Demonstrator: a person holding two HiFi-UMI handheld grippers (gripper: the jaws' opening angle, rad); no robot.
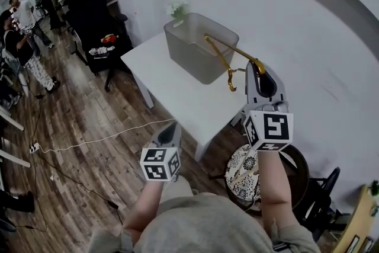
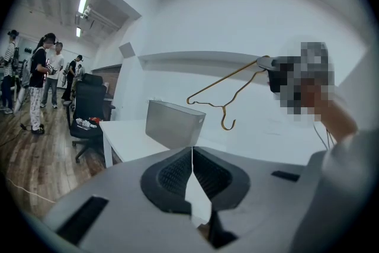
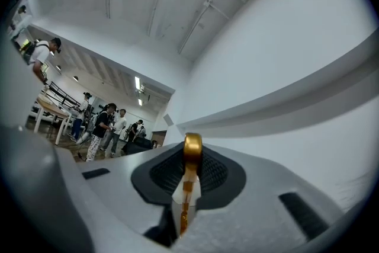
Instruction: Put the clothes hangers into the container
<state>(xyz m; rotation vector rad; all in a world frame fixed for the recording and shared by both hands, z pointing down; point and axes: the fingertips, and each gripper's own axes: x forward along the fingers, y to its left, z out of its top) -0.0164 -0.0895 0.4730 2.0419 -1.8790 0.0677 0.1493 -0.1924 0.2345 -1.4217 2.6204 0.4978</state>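
Note:
A gold wire clothes hanger (image 1: 225,56) hangs in the air, one end over the rim of the grey translucent container (image 1: 192,47) and its hook (image 1: 231,83) pointing down in front of it. My right gripper (image 1: 256,63) is shut on the hanger's other end. In the right gripper view the gold hanger (image 3: 191,148) sits pinched between the pads. The left gripper (image 1: 170,127) hovers low off the table's near corner, shut and empty. The left gripper view shows its jaws (image 2: 192,157) closed, with the hanger (image 2: 225,92) above the container (image 2: 174,123).
The container stands on a white table (image 1: 172,89) against the white wall, beside a small plant (image 1: 176,9). A black office chair (image 1: 98,21) and several people stand at far left. A patterned round stool (image 1: 246,175) is below my right arm. A white cable (image 1: 100,139) crosses the wooden floor.

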